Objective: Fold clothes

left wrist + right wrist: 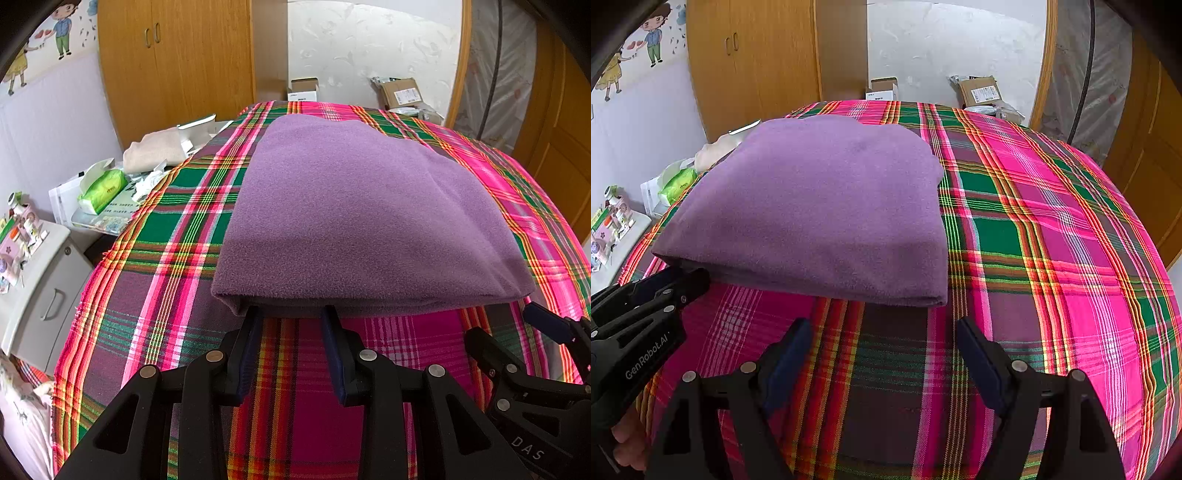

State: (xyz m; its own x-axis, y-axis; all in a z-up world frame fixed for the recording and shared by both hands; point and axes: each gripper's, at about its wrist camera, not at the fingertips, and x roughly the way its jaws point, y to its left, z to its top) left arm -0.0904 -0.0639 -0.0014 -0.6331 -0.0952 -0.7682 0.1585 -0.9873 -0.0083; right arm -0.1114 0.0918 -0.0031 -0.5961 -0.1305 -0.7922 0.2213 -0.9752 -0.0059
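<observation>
One bed covered by a pink, green and red plaid woven sheet (177, 236) fills the scene. One purple fleece garment (354, 206), folded into a thick rectangular stack, lies flat on the sheet toward its far half, with the folded edge nearest the cameras. Two black two-finger grippers are present. The left gripper (291, 314) sits at the near edge of the garment, fingers spread, with both tips touching the folded edge; whether they reach under it cannot be told. The right gripper (882, 328) sits just short of the garment's near right corner, fingers spread wide over bare sheet, holding nothing. Left of the bed stand one grey drawer cabinet (48, 291) and one green tissue pack (105, 190). Two cardboard boxes (400, 92) sit on the far floor; their contents cannot be told.
</observation>
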